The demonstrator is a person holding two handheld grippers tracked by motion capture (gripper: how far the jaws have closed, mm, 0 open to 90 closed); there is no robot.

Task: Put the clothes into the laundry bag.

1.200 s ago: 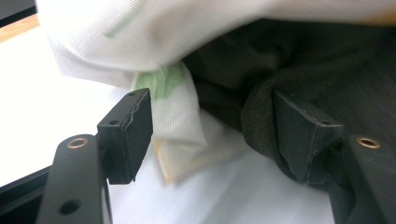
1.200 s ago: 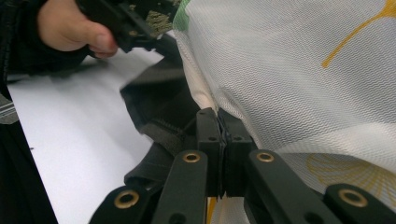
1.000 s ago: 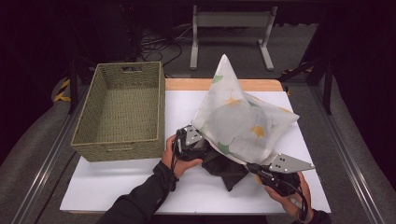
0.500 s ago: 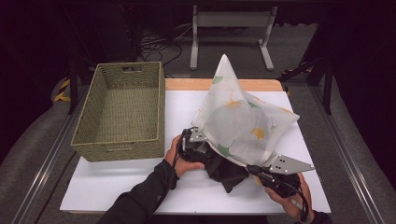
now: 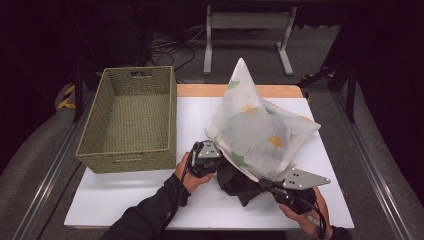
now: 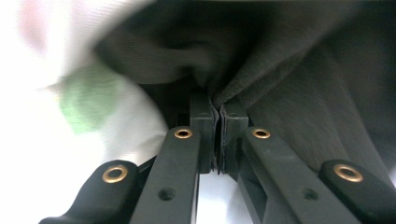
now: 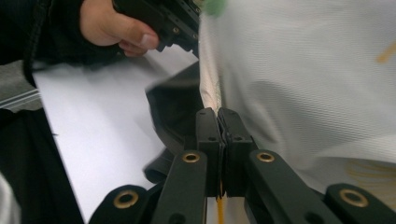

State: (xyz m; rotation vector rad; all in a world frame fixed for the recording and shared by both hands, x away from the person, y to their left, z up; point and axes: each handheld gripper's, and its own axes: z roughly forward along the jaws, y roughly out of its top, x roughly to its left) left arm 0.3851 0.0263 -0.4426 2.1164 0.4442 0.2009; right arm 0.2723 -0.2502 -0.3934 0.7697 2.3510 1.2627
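Pillowcase [image 5: 260, 132], white sheer fabric with green and yellow leaf print, sits toward the right half of the white worktop [image 5: 130, 200], one corner poking straight up near the far edge. Dark cloth [image 5: 240, 182] spills out of its near open end toward the near edge.

Left gripper [image 5: 206, 159] is at the pillowcase's near-left side, held in the left hand [image 5: 192, 172]. In the left gripper view the jaws are closed tight, no gap, with a fold of the dark cloth [image 6: 280, 84] pinched between the tips; white pillowcase fabric [image 6: 70, 84] is blurred just to the side.

Right gripper [image 5: 280, 187] is at the near-right, toward the near edge, right hand [image 5: 305, 212] on it, grey plate on top. In the right gripper view the jaws are fully pressed together on the pillowcase's hemmed edge [image 7: 210, 79]; dark cloth [image 7: 173, 112] hangs just behind that edge, and the other hand with its gripper shows farther off.

Woven basket [image 5: 132, 117] stands on the left part of the worktop, reaching the far-left corner, near the left gripper but apart from it. Nothing visible inside it.
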